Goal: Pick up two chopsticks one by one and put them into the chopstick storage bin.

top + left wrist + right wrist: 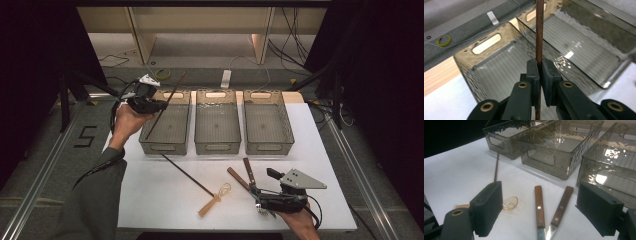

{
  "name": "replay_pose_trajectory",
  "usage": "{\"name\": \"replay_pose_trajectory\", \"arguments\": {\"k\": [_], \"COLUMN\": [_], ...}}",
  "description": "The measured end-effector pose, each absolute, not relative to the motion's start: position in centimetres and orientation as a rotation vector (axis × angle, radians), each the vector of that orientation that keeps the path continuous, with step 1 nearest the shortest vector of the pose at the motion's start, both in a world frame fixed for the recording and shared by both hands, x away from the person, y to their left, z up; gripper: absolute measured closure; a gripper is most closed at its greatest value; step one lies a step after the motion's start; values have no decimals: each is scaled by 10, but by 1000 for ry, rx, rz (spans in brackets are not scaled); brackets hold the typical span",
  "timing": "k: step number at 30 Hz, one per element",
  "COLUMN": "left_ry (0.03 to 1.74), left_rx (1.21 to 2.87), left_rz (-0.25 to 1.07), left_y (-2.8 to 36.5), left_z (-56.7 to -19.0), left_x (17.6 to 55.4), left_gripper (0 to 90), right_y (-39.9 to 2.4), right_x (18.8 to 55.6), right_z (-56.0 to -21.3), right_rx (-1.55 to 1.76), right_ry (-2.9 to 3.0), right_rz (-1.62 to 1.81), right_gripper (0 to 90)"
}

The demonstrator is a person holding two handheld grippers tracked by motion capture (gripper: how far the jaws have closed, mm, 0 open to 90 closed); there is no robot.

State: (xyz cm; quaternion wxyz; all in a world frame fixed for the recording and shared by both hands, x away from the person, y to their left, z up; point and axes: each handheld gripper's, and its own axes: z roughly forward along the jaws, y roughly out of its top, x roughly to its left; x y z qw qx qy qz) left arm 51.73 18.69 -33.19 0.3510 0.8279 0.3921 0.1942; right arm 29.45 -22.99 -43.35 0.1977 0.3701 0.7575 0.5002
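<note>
A white tabletop [150, 195] carries three smoky clear bins in a row along its far edge: the left bin [167, 127], the middle bin [217, 125] and the right bin [267, 125], all lying side by side with handle slots in their end walls.

The left gripper [150, 105] hangs over the far left corner of the tabletop, at the left bin's outer wall. Its jaws are pressed together on a thin dark wooden chopstick [165, 107], which slants across the left bin's opening; in the left gripper view the chopstick [539, 37] runs straight up between the pads.

The right gripper [265, 197] rests near the front right corner, jaws spread wide with nothing between them.

Just beyond its jaws lie two wooden-handled utensils [549, 207], close together. A second chopstick [187, 174] lies diagonally near the front middle, beside a pale amber spoon [215, 200].
</note>
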Motion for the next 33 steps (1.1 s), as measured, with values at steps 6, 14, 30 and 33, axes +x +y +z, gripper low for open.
{"name": "replay_pose_trajectory", "arguments": {"k": [6, 14, 30, 33], "left_ry": [1036, 1077, 1133, 1128], "left_rx": [2129, 2119, 2137, 2135], "left_rz": [528, 521, 496, 489], "left_y": [187, 192, 198, 198], "left_z": [-336, -350, -371, -373], "left_x": [523, 532, 534, 534], "left_gripper": [843, 843, 839, 835], "right_y": [-230, -230, -230, -230], "right_x": [294, 294, 294, 294], "right_z": [-434, -434, -434, -434], "right_rx": [1037, 1030, 1035, 1032], "right_ry": [2119, 2122, 2123, 2124], "right_rz": [1402, 1403, 1402, 1404], "right_gripper": [215, 215, 216, 216]}}
